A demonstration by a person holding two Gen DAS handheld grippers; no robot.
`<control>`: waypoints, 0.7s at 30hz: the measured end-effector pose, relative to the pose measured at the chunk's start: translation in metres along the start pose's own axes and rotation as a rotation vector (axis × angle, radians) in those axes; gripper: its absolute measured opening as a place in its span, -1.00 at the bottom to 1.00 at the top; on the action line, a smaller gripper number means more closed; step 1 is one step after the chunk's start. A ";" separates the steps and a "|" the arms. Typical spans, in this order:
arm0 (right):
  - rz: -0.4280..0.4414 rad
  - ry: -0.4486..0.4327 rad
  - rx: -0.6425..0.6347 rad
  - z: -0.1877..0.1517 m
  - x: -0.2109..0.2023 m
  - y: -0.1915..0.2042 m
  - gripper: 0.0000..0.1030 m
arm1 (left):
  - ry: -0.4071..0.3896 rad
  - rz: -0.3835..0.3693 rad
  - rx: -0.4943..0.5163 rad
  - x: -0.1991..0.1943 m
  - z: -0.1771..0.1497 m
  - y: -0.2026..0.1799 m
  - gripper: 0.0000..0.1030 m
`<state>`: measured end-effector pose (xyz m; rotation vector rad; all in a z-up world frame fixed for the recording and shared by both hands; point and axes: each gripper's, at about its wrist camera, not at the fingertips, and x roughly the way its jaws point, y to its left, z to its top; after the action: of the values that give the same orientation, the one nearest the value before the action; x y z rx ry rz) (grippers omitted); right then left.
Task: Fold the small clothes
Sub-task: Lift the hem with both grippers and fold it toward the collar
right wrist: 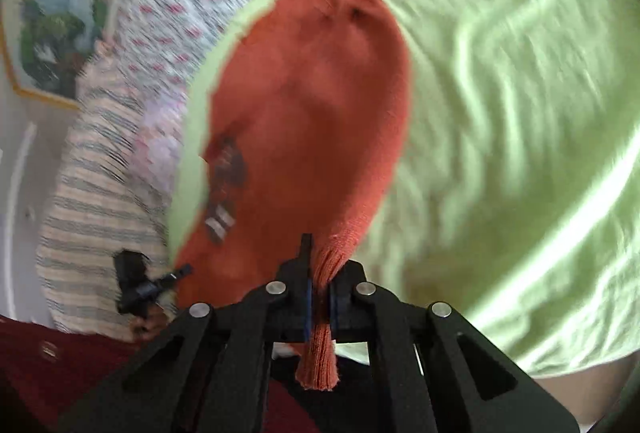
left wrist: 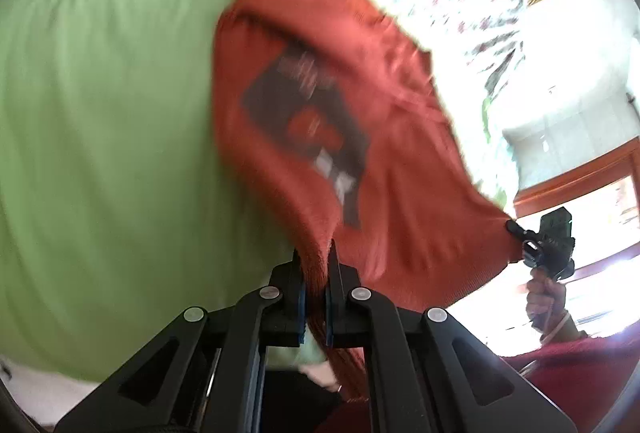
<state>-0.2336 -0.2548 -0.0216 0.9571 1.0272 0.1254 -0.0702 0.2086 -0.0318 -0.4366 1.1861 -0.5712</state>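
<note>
Green bedsheet point(left wrist: 100, 113) lies below; your left hand-held gripper point(left wrist: 316, 269) and right hand-held gripper point(right wrist: 320, 273) each pinch the orange T-shirt point(left wrist: 320, 93) hem. Next, lay it flat.

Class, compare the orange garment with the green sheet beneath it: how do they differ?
The orange garment is small and carries a dark print; the green sheet is large and plain. The garment hangs lifted, pinched by the left claw and right claw; the sheet lies spread. Both are cloth.
</note>
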 end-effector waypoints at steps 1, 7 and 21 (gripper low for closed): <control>0.028 -0.029 -0.001 0.008 -0.002 0.008 -0.87 | -0.023 -0.010 0.007 -0.005 0.011 -0.003 -0.92; 0.100 -0.141 -0.062 0.079 0.000 0.044 -0.87 | -0.180 -0.031 0.058 -0.011 0.096 -0.034 -0.92; 0.014 -0.243 -0.036 0.260 0.071 0.033 -0.87 | -0.258 0.070 -0.040 0.079 0.268 -0.003 -0.92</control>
<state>0.0159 -0.3596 -0.0018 0.9224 0.7928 0.0373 0.2042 0.1627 -0.0023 -0.4857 0.9625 -0.4176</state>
